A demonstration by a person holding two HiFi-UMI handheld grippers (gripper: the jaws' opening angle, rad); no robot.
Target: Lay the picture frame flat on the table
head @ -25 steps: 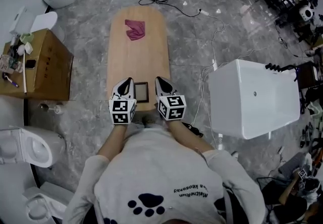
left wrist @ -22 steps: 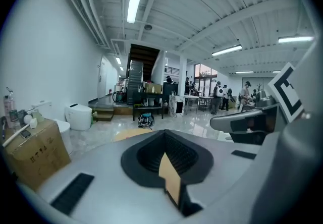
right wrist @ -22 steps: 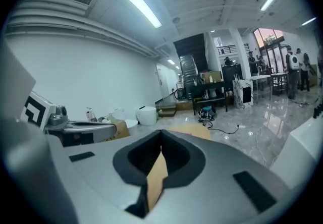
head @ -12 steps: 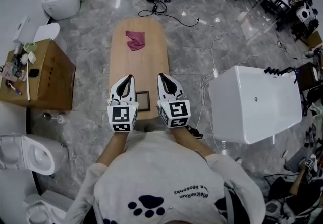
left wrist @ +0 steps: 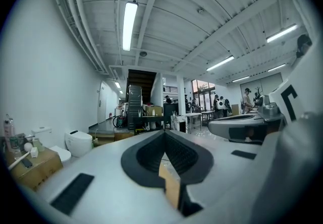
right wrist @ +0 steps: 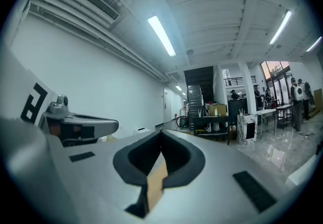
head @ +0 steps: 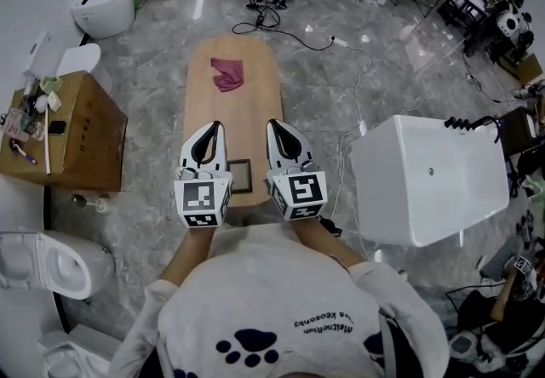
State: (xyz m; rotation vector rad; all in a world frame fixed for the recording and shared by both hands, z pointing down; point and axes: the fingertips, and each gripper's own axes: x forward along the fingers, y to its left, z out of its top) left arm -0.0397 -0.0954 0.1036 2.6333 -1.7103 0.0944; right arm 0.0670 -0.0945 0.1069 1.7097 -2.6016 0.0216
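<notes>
The small dark-edged picture frame (head: pixel 239 175) lies on the near end of the long wooden table (head: pixel 232 108), seen only in the head view. My left gripper (head: pixel 212 126) hovers to its left and my right gripper (head: pixel 275 125) to its right, both lifted above the table and apart from the frame. Each points level across the room. In the left gripper view the left gripper (left wrist: pixel 164 135) has its jaws shut with nothing between them. The right gripper (right wrist: pixel 161 134) looks the same in the right gripper view. Neither gripper view shows the frame.
A crumpled pink cloth (head: pixel 227 73) lies at the table's far end. A white tub (head: pixel 430 176) stands to the right, a cardboard box (head: pixel 75 125) with small items to the left, and toilets (head: pixel 49 261) nearby. Cables (head: pixel 285 3) trail over the floor beyond.
Both grippers have risen together toward the head camera and look larger. The picture frame stays in place on the table between them.
</notes>
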